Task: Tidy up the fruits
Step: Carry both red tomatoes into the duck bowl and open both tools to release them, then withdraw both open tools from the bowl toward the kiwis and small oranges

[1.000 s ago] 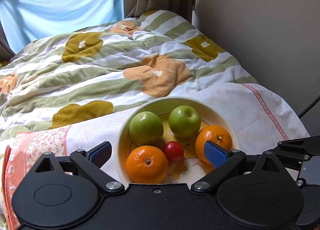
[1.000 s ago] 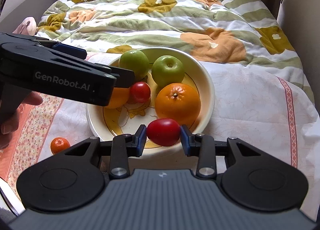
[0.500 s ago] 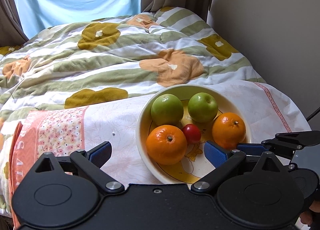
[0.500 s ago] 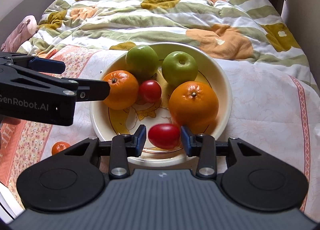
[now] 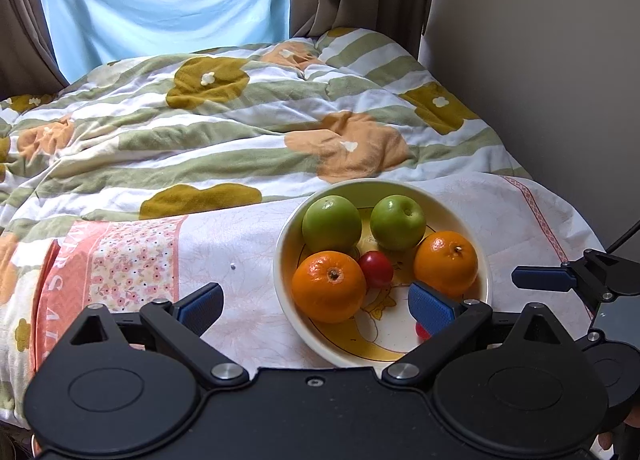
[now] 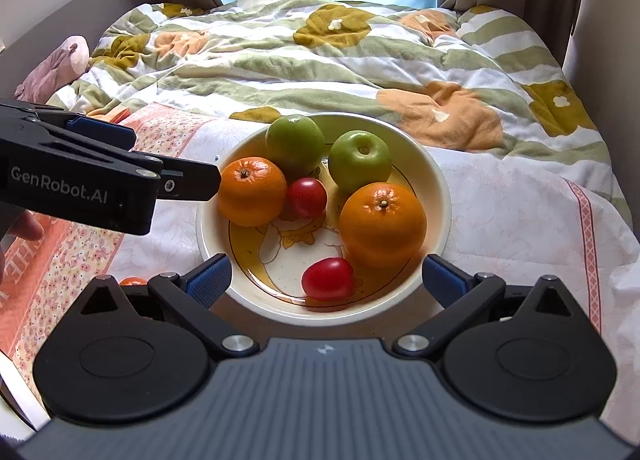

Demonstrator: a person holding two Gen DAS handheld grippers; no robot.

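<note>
Clearly the fruit is being gathered into one dish: the bowl (image 6: 442, 196) sits on the bedsheet (image 6: 520, 228) at the near edge of the bed and holds two green apples (image 6: 295, 141), two oranges (image 6: 383, 223) and two small red tomatoes. The nearer tomato (image 6: 328, 279) lies loose on the bowl floor just in front of the right gripper (image 6: 326, 274), whose jaws stand wide apart on either side of the bowl's near rim — a spread that, as I judge it, suits a fruit just set down and a tool free to back off. The other tomato (image 6: 307, 197) is wedged between the oranges and apples, which likely keeps it from rolling.

The left gripper (image 5: 316, 306) is also spread open and holds nothing; its left finger hangs over the sheet while its right finger reaches over the bowl's edge. That blue pad (image 5: 430, 308) covers nearly all of the near tomato in the left view, so only a red sliver shows there.

One small orange fruit (image 6: 133, 281) remains outside the bowl on the sheet, mostly hidden behind the right gripper's left finger — probably a mandarin, though too little shows to be sure. It looks like the piece left to collect. The striped duvet (image 5: 224, 132) fills the rest of the bed, and the bowl's near rim is cut off by the gripper body in both views.
</note>
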